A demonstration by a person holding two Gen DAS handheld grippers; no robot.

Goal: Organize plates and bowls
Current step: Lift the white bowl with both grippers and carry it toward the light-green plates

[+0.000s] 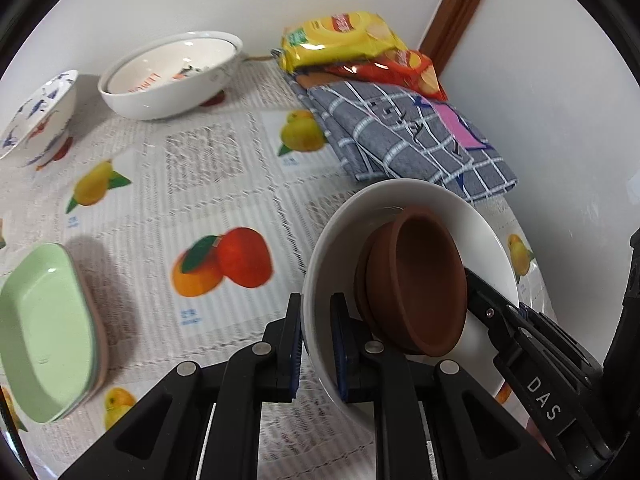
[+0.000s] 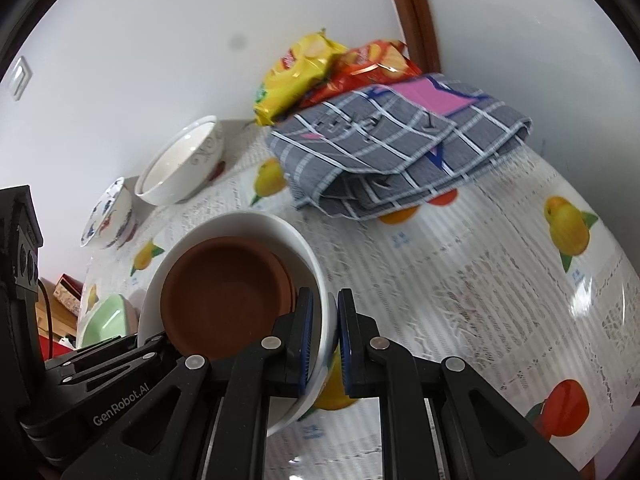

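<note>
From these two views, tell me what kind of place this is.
Probably a home dining or kitchen table in a room corner: a fruit-print tablecloth, snack packets and a folded checked cloth against the wall, with bowls such as the white bowl both grippers clamp.

We find the left gripper (image 1: 316, 350) clamped on a rim, 1 finger inside and 1 outside. The right gripper (image 2: 325, 344) pinches the opposite rim likewise (blue pads (image 2: 306, 344) pressed close). Both reach forward, roughly level.
</note>
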